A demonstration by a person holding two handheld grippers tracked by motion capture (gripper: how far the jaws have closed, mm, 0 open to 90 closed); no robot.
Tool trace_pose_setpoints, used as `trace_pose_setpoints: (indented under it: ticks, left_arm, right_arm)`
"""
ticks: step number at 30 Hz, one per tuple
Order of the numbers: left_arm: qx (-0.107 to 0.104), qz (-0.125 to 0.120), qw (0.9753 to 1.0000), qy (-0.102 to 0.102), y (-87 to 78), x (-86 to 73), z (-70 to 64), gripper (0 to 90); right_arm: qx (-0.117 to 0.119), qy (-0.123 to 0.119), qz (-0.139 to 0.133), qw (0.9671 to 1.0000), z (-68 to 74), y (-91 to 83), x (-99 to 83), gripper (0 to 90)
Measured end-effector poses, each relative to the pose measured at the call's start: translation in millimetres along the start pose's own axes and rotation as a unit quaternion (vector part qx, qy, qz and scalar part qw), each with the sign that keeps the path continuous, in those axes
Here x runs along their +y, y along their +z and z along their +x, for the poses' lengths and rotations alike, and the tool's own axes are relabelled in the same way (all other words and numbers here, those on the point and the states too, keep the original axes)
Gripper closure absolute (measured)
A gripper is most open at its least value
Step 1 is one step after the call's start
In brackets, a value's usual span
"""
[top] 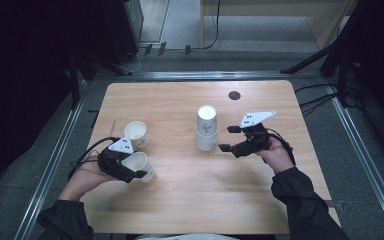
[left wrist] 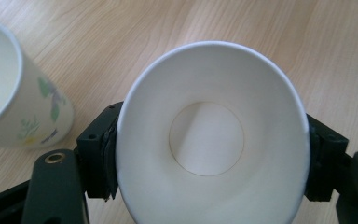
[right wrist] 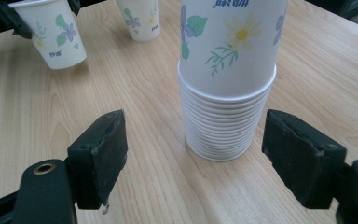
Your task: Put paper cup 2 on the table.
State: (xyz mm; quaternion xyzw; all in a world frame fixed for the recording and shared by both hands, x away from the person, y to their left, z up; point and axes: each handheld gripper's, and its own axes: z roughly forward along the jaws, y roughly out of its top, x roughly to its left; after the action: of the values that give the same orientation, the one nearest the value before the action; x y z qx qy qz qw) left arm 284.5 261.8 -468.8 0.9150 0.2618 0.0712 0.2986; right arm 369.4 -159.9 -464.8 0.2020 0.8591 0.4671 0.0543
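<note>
A white paper cup with a flower print (left wrist: 212, 140) is held by the left gripper (top: 125, 167), whose two black jaws are pressed against the cup's sides just below the rim; the cup is squeezed slightly into an oval and its open mouth is turned toward the gripper's own camera. In the right gripper view this held cup (right wrist: 56, 30) is seen tilted, with its base close above the light wooden worktop (top: 180, 200). A second single white flowered paper cup (top: 136, 134) is standing upright on the worktop just beside the left gripper, on its far side. The right gripper (top: 232, 137) is kept wide open, and nothing is held between its jaws. Directly ahead of it, a tall stack of nested white flowered paper cups (right wrist: 228, 79) is standing on the worktop, near the open jaws but not touched by them. The two grippers are well apart, with the stack between them.
</note>
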Motion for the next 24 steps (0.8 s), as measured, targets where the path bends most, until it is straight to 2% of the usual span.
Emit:
trace_pose_setpoints:
  ticks: [4, 5, 8, 12, 24]
  left_arm:
    - [0.011, 0.001, 0.9998, -0.015, -3.2, -7.4, 4.2, 24.4]
    - [0.018, 0.006, 0.9996, -0.022, -3.9, -9.9, 6.1, 24.2]
    - [0.024, 0.012, 0.9993, -0.025, -3.9, -12.5, 8.1, 24.0]
    - [0.038, 0.025, 0.9982, -0.04, -2.3, -16.7, 13.5, 23.2]
    - [0.069, 0.04, 0.995, -0.059, 1.6, -19.7, 20.5, 21.6]
  right_arm:
    - [0.003, -0.006, 0.005, 1.0, -0.2, 4.0, 2.1, 22.6]
    - [0.002, -0.006, 0.006, 1.0, -0.1, 5.0, 2.3, 22.5]
    - [0.004, -0.006, 0.009, 0.9999, -0.1, 6.1, 2.9, 22.6]
    - [0.003, -0.009, 0.009, 0.9999, 0.3, 6.4, 3.2, 22.6]
    - [0.007, -0.009, 0.012, 0.9999, 1.0, 7.0, 3.2, 22.6]
